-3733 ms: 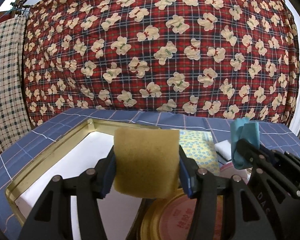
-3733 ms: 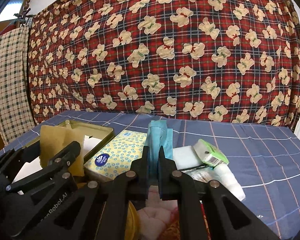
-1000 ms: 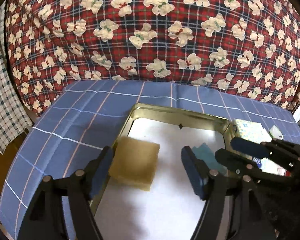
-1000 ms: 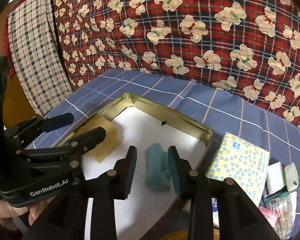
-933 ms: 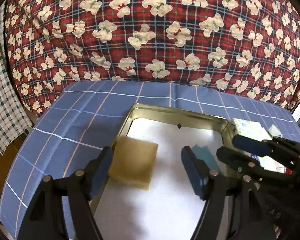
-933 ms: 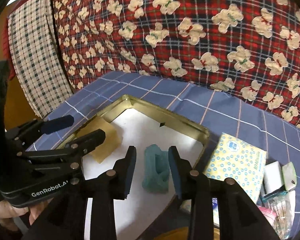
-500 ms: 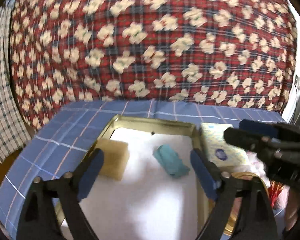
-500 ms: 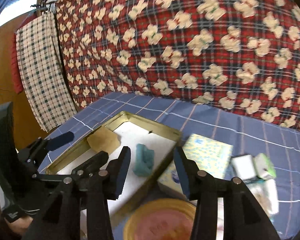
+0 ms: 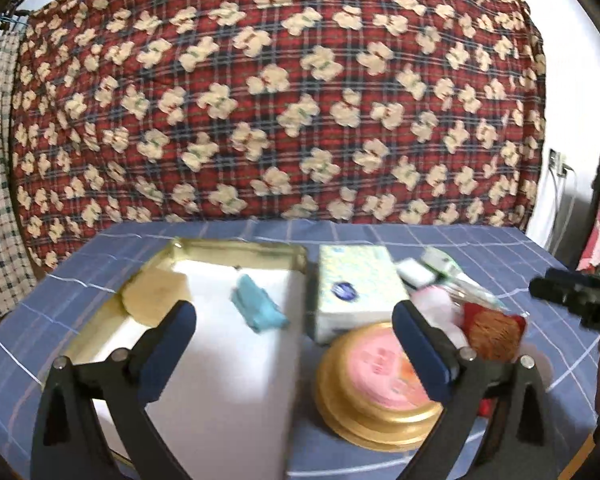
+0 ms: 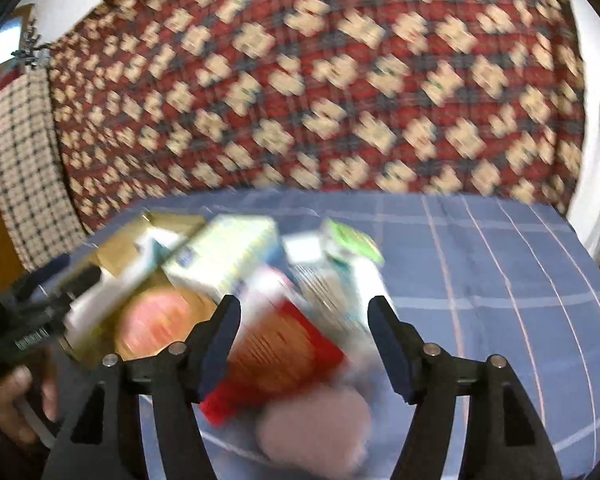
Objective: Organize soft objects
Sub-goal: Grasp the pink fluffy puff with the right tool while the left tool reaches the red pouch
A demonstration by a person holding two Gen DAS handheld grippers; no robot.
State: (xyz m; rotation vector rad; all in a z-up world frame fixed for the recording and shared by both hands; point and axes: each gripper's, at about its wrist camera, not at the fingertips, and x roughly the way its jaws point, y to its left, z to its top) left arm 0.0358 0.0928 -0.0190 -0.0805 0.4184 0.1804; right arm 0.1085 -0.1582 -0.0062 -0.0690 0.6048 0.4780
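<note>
A gold tin tray (image 9: 236, 245) with a white floor holds a tan sponge (image 9: 156, 292) at its left and a folded teal cloth (image 9: 258, 310) in the middle. My left gripper (image 9: 294, 344) is open and empty, raised in front of the tray. My right gripper (image 10: 304, 332) is open and empty over a blurred pile: a red item (image 10: 276, 360), a pink soft thing (image 10: 316, 428) and white packs (image 10: 340, 272). The right gripper also shows at the left wrist view's right edge (image 9: 572, 296).
A yellow-dotted tissue box (image 9: 354, 284) stands right of the tray. A round gold tin with a pink lid (image 9: 376, 380) sits in front of it. A brown yarn-like item (image 9: 492, 332) and small packs (image 9: 432, 268) lie further right. A teddy-print blanket (image 9: 280, 100) hangs behind the blue checked table (image 9: 500, 248).
Both grippers let go of the sponge and the teal cloth in the tray and opened. They then pulled back and swung right; the right one now hovers over the pile.
</note>
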